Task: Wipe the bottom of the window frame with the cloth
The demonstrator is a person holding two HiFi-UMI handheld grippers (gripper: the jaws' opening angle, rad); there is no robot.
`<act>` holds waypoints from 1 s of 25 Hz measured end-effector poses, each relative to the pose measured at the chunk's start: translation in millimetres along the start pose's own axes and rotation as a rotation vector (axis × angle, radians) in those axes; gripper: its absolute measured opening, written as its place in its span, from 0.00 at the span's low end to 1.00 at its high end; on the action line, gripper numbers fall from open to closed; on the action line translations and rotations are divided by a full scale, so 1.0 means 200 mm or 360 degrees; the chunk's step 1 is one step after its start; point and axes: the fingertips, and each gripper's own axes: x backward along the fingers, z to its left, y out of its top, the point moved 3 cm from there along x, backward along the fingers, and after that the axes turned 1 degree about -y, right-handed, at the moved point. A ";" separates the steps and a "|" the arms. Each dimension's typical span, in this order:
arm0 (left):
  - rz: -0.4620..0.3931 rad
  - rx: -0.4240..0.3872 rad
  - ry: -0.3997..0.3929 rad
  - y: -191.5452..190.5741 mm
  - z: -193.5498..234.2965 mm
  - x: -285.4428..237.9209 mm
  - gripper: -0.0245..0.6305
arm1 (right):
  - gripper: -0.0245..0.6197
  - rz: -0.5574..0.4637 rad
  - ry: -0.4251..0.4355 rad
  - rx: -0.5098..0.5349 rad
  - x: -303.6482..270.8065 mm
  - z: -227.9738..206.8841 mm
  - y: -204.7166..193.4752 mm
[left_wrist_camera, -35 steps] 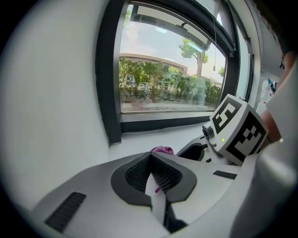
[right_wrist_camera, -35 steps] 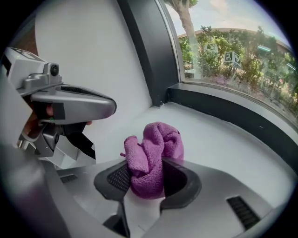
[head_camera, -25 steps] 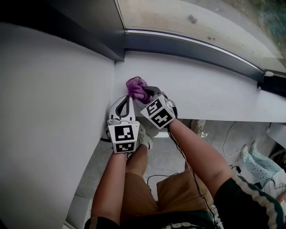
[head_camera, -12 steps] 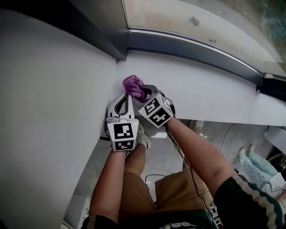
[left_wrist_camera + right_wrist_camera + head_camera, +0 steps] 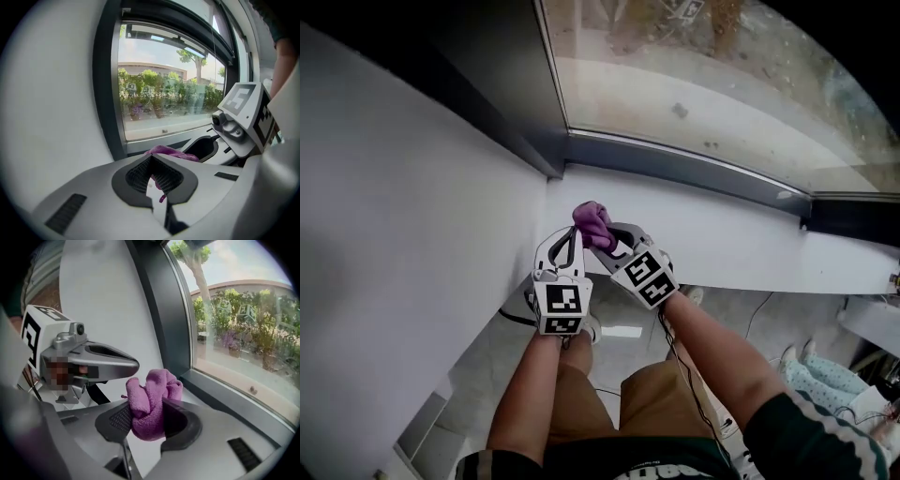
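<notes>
Purple terry cloth (image 5: 593, 223) sat bunched at the left end of the white sill (image 5: 741, 225) in the head view, close to the corner where the sill met the white wall (image 5: 412, 234), and just short of the dark bottom rail of the window frame (image 5: 675, 167). The right gripper (image 5: 609, 236) pinched the cloth, while the left gripper (image 5: 571, 236) lay just beside it on the wall side, its tips pointing toward the rail. In the left gripper view, the left gripper (image 5: 151, 160) had its jaws pressed together at the tips with nothing clearly held. The cloth (image 5: 171, 152) showed as a purple hump just beyond them, with the rail (image 5: 159, 143) and the window glass (image 5: 164, 93) behind it. In the right gripper view, the right gripper (image 5: 150, 420) was clamped on the cloth (image 5: 149, 401), which bulged up in folds between the jaws. The left gripper (image 5: 132, 365) reached in from the left, its closed tip near the cloth, and the rail (image 5: 225, 397) ran along the right.
</notes>
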 end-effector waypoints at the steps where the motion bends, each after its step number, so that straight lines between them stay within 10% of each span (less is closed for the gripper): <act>1: -0.0015 -0.0001 -0.0010 0.06 -0.02 0.04 0.05 | 0.29 -0.0025 0.0005 -0.0004 0.07 0.02 0.05; 25: -0.0675 -0.0322 -0.0139 1.42 -0.57 1.14 0.05 | 0.29 -0.0779 -0.0388 0.0113 1.94 0.24 0.93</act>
